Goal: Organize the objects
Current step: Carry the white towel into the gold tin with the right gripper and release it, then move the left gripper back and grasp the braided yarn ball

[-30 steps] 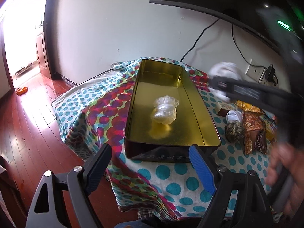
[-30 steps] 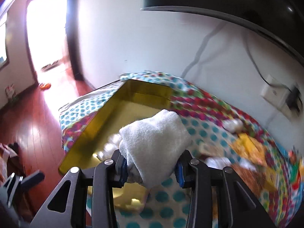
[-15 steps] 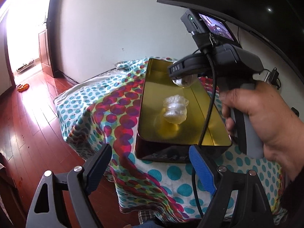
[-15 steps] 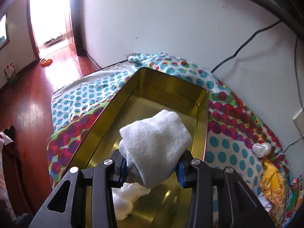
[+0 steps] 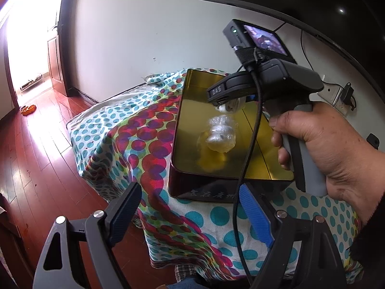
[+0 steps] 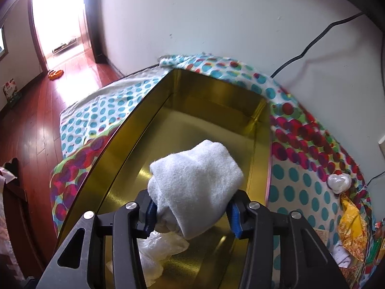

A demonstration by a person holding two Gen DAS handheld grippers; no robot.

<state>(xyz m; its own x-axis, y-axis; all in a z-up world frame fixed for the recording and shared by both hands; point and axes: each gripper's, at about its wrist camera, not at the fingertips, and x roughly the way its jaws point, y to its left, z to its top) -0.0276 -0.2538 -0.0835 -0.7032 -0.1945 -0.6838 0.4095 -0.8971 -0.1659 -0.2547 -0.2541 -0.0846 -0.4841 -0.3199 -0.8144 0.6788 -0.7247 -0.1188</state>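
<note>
My right gripper (image 6: 191,213) is clamped on a rolled white towel (image 6: 196,187), its blue-padded fingers (image 6: 150,213) pressing either side, and it hovers over the open gold tin (image 6: 216,96). The tin sits on a table draped in a polka-dot cloth (image 6: 101,110), close to a white wall. Inside the tin, below the towel, lies a crumpled clear plastic bag (image 5: 220,132). My left gripper (image 5: 190,213) hangs in front of the tin's near end with its fingers spread wide apart and nothing between them. From the left view, my right hand (image 5: 332,149) grips the grey handle of the other tool above the tin. To the right of the tin on the cloth are a small white wrapped bundle (image 6: 338,183) and a yellow snack packet (image 6: 352,228)
</note>
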